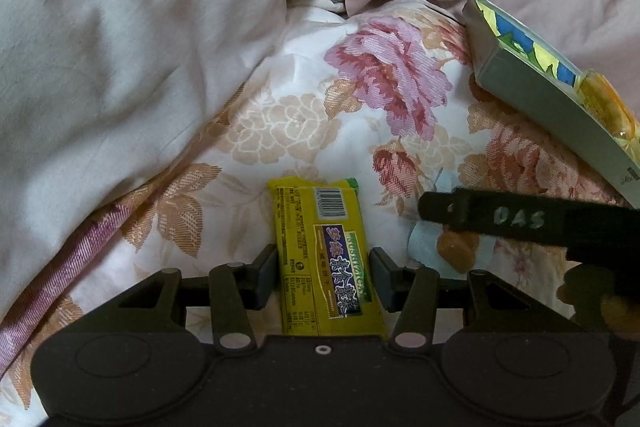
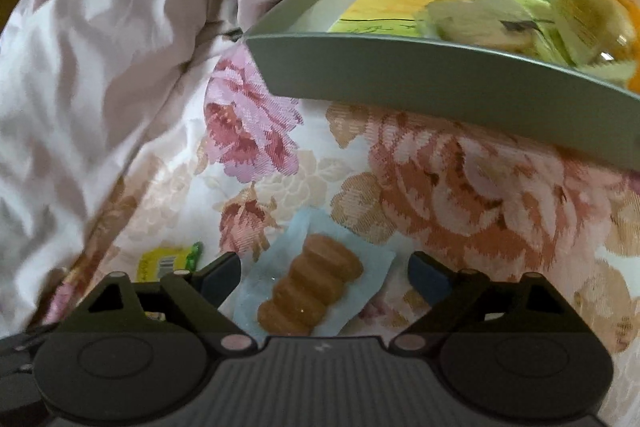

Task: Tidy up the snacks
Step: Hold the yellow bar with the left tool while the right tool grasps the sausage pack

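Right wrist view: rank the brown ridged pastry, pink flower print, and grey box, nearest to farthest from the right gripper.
1. brown ridged pastry: between the open fingers of the right gripper, on its pale blue wrapper.
2. pink flower print: ahead, upper left, on the bedspread.
3. grey box: farthest, upper right, snacks inside.

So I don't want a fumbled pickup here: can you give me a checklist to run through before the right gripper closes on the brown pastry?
1. Right gripper jaws wide of the wrapper: ok.
2. Brown pastry centred between the jaws: ok.
3. Left gripper gripping the yellow cracker pack: cannot tell; the jaws sit close at its sides.
4. Space left in the grey box: ok, its left part is bare.
5. Grippers clear of each other: cannot tell; they work side by side.
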`<move>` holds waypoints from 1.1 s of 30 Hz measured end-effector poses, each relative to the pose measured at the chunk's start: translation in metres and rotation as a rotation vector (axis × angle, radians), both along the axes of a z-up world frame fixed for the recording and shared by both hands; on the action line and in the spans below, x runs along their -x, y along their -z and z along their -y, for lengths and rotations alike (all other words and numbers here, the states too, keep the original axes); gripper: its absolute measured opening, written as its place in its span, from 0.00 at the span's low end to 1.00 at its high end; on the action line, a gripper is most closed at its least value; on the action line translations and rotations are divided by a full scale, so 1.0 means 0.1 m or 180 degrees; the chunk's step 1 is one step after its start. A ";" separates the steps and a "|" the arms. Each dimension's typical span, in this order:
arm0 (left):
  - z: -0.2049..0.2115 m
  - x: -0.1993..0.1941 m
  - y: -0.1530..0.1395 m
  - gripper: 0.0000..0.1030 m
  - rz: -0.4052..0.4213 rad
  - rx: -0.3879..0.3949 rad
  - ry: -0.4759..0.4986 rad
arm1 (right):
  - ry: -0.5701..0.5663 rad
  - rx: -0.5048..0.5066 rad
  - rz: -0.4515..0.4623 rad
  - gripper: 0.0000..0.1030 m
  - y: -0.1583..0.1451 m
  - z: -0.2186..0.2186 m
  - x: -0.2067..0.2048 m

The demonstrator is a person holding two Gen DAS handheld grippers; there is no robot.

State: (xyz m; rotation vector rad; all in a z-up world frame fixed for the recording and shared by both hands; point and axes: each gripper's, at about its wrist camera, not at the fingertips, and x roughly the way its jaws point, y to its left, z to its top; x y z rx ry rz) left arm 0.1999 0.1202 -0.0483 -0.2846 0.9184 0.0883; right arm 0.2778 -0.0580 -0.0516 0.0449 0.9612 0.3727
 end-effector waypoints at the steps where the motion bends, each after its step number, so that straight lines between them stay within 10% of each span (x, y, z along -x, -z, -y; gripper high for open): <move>1: 0.00 0.00 0.00 0.51 -0.0001 -0.0010 0.0010 | -0.0036 0.0073 0.0032 0.91 0.02 -0.04 0.01; 16: 0.07 0.00 0.00 0.50 0.0005 -0.0151 0.0152 | -0.0498 0.0180 0.0452 0.73 0.07 0.15 0.34; 33: 0.38 0.20 -0.01 0.50 -0.0078 0.0038 0.0579 | -0.1051 -0.0064 0.0302 0.71 -0.02 0.70 0.74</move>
